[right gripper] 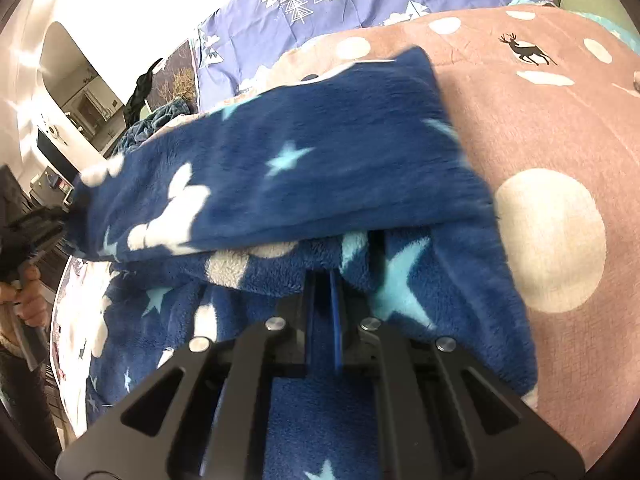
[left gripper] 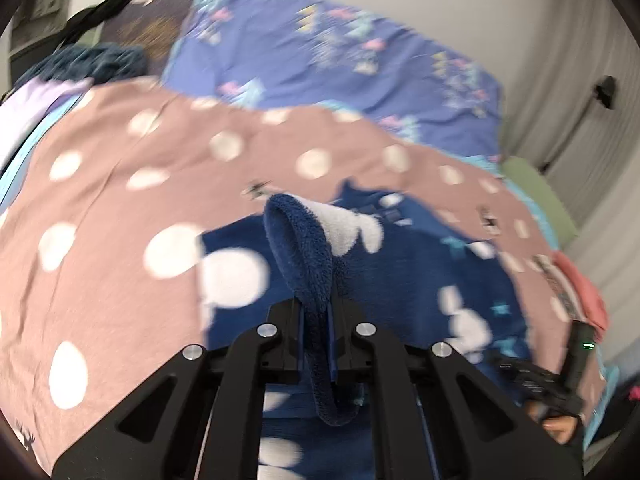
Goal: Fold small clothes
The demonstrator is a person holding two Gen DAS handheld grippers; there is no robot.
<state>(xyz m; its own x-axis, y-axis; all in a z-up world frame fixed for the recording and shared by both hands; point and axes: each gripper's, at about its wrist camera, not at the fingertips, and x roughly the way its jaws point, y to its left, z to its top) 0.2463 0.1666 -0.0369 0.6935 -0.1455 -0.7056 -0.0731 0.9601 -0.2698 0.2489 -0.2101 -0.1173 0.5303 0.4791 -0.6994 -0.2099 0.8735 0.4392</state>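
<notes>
**Both grippers hold the fleece garment over the bed**

The blue fleece garment (right gripper: 320, 168) with stars and white shapes lies on the pink dotted blanket (left gripper: 100, 168) of the bed, and one part of it is lifted and stretched across the middle of the right wrist view. The left gripper (left gripper: 318, 320) has its jaws closed on a thick rolled edge of the fleece, which stands up between the fingers toward 12 o'clock. The right gripper (right gripper: 340, 296) also has its jaws closed on the fabric; a fold of fleece covers the tips, at 6 o'clock of the lifted panel. In the right wrist view the left gripper appears at 9 o'clock, at the far end of the raised panel.

I judge that the garment is light, very soft and thick. It has no stiffness, so every part which is not held will hang and sag. The pile is fluffy and a little slippery, so a shallow pinch can slide off; it is better to take a hem or a corner deep between the jaws. Two layers together make a bulky grip. The fabric is not fragile, but it can cling to the blanket when it is dragged, so lifting before moving seems safer

A purple sheet (left gripper: 320, 52) with triangles lies behind, at 12 o'clock
</notes>
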